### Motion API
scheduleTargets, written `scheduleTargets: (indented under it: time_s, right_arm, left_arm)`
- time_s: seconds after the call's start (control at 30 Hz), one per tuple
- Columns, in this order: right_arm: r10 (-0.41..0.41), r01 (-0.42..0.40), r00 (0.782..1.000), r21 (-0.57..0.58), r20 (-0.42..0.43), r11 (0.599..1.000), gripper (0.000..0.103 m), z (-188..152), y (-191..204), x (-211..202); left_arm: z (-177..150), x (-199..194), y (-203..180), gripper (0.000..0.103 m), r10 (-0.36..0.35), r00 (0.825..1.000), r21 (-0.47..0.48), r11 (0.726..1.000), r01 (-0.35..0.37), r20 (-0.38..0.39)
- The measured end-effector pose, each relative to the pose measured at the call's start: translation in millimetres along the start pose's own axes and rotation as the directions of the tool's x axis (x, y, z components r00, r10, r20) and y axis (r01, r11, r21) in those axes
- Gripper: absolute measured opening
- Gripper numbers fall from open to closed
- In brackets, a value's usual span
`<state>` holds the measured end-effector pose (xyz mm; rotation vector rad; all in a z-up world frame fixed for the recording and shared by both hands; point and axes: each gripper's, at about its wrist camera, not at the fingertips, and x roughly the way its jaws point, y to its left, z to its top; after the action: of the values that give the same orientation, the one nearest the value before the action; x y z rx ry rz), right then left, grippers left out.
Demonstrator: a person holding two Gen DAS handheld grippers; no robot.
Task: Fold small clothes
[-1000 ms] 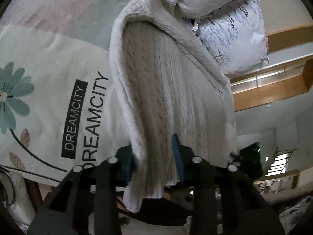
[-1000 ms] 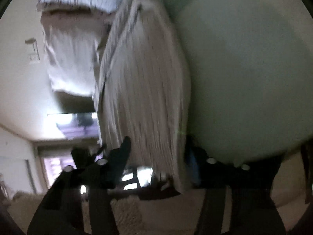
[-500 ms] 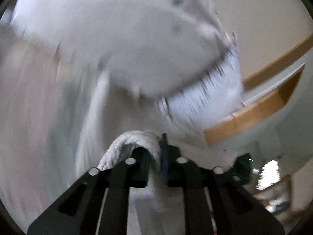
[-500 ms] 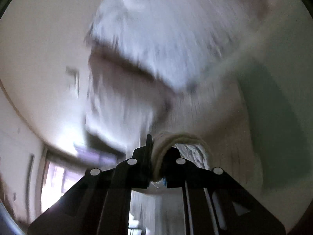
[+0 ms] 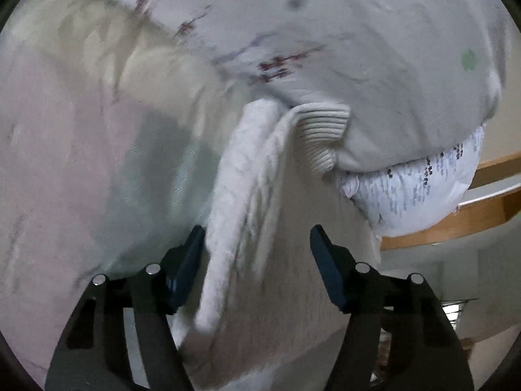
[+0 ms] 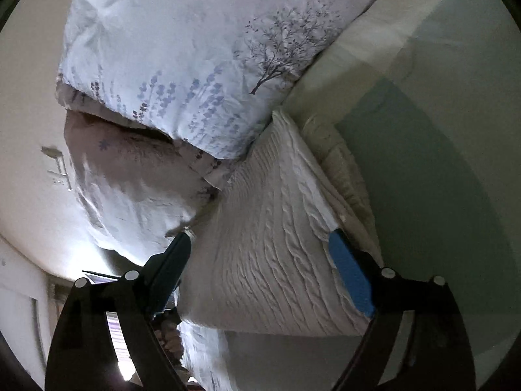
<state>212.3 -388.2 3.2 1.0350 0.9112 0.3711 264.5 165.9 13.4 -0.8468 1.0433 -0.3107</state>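
A cream cable-knit sweater (image 6: 276, 238) lies folded on the bed, its far end against the pillows. In the left wrist view the sweater (image 5: 276, 244) fills the lower middle, with a ribbed cuff (image 5: 320, 130) curled up near the pillow. My left gripper (image 5: 257, 257) is open, its fingers on either side of a fold of the sweater. My right gripper (image 6: 260, 260) is open, its jaws wide on either side of the sweater's near end.
A white pillow with a tree and flower print (image 6: 195, 58) sits behind the sweater, over a pinkish pillow (image 6: 136, 176). The pale bedsheet (image 6: 439, 163) spreads to the right. In the left wrist view a grey pillow (image 5: 374, 49) and wooden shelving (image 5: 472, 215) lie beyond.
Both grippers were shut on the sweater's edge half a second ago and swung it toward the pillows. Now both are open and the sweater lies folded.
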Motion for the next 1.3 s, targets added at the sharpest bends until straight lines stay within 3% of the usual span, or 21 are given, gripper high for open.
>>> scheduleTargets:
  time_s: [0.03,0.07,0.2,0.33,0.43,0.5,0.53,0.57,0.6,0.63,0.67,0.73,0.8,0.9,0.97,1.07,1.13,1.2,1.23,1.27,1.3]
  right_arm:
    - [0.002,-0.002,1.000,-0.004,-0.005,1.000,0.089,-2,2,2]
    - [0.004,-0.004,1.000,-0.007,-0.014,1.000,0.089,-4,0,0]
    - [-0.002,0.002,1.000,-0.017,0.004,1.000,0.089,4,2,-10]
    - [-0.034,0.037,0.997,-0.044,0.071,0.998,0.089,10,-2,-39]
    - [-0.055,0.058,0.992,-0.025,0.111,0.998,0.089,18,-9,-54]
    - [-0.083,0.087,0.989,-0.025,0.126,0.996,0.089,23,-10,-60]
    - [-0.090,0.093,0.987,-0.023,0.132,0.995,0.089,26,-10,-63]
    - [-0.080,0.084,0.988,-0.024,0.135,0.996,0.089,27,-11,-66]
    - [-0.066,0.071,0.989,-0.034,0.135,0.997,0.089,29,-9,-69]
    - [-0.061,0.068,0.989,-0.052,0.132,0.996,0.089,29,-6,-69]
    - [-0.057,0.066,0.992,-0.079,0.117,0.995,0.089,30,-1,-65]
    - [-0.064,0.073,0.995,-0.109,0.080,0.991,0.086,32,6,-52]
    - [-0.101,0.103,0.995,-0.126,0.027,0.987,0.081,37,12,-28]
    - [-0.176,0.165,0.983,-0.179,-0.050,0.970,0.063,38,20,16]
    - [-0.288,0.266,0.956,-0.254,-0.055,0.930,0.012,37,25,36]
    - [-0.307,0.322,0.946,-0.207,0.100,0.924,0.011,62,27,28]
    - [-0.308,0.320,0.947,-0.171,0.097,0.932,0.012,72,18,25]
    - [-0.302,0.303,0.953,-0.152,0.035,0.941,0.024,69,8,25]
    - [-0.286,0.286,0.958,-0.142,0.019,0.948,0.051,65,2,21]
    - [-0.270,0.270,0.963,-0.136,0.019,0.953,0.087,60,-2,15]
    - [-0.229,0.230,0.973,-0.127,0.025,0.965,0.099,54,-9,8]
  left_arm:
    - [-2,4,-1,0.049,-0.015,1.000,-0.017,1.000,0.015,-0.007]
    - [-5,10,1,0.023,-0.045,0.999,-0.074,0.996,0.044,-0.016]
    - [-14,10,-34,0.021,-0.172,0.985,-0.114,0.978,0.174,0.028]
    - [-28,38,-127,0.021,-0.368,0.930,-0.018,0.930,0.368,-0.019]
    - [-53,101,-199,0.023,-0.501,0.853,-0.003,0.862,0.506,-0.147]
    - [-72,150,-231,0.047,-0.645,0.710,-0.124,0.758,0.640,-0.283]
    - [-80,162,-237,0.049,-0.699,0.646,-0.200,0.711,0.674,-0.307]
    - [-84,163,-238,0.058,-0.714,0.636,-0.230,0.698,0.678,-0.292]
    - [-82,156,-236,0.073,-0.698,0.661,-0.192,0.713,0.674,-0.274]
    - [-78,144,-233,0.078,-0.657,0.714,-0.115,0.750,0.651,-0.242]
    - [-71,126,-226,0.084,-0.558,0.808,0.001,0.823,0.568,-0.190]
    - [-61,105,-210,0.086,-0.376,0.918,0.124,0.912,0.390,-0.123]
    - [-58,99,-194,0.087,-0.267,0.957,0.149,0.948,0.282,-0.113]
    - [-66,103,-179,0.087,-0.130,0.985,0.173,0.974,0.149,-0.115]
    - [-70,103,-167,0.087,-0.074,0.991,0.200,0.975,0.096,-0.113]
    - [-77,106,-154,0.089,-0.053,0.987,0.203,0.976,0.084,-0.152]
    - [-80,127,-161,0.089,-0.044,0.982,0.210,0.974,0.083,-0.182]
    - [-84,138,-162,0.090,-0.040,0.975,0.224,0.970,0.090,-0.217]
    - [-85,144,-164,0.090,-0.035,0.973,0.230,0.969,0.089,-0.226]
    - [-86,150,-164,0.091,-0.028,0.973,0.236,0.968,0.083,-0.231]
    - [-86,156,-167,0.092,-0.007,0.972,0.246,0.967,0.066,-0.234]
